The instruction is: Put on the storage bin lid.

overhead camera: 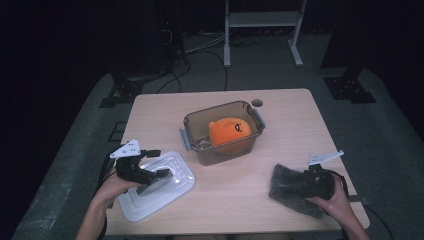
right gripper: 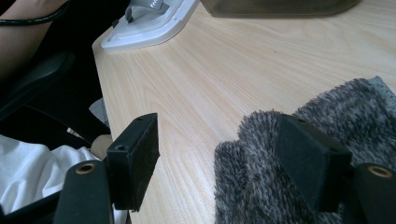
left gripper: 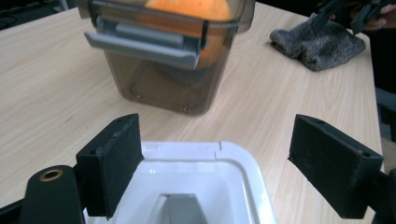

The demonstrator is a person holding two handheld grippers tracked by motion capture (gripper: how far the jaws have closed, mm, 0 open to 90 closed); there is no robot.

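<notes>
toy (overhead camera: 229, 131) in tub (overhead camera: 222, 150), lid (overhead camera: 157, 186) left, cloth (overhead camera: 290, 192) right

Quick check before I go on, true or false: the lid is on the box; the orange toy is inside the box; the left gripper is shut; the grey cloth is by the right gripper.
1. The lid is on the box. False: it lies on the table beside the box.
2. The orange toy is inside the box. True.
3. The left gripper is shut. False: its jaws stand wide apart over the lid.
4. The grey cloth is by the right gripper. True.
</notes>
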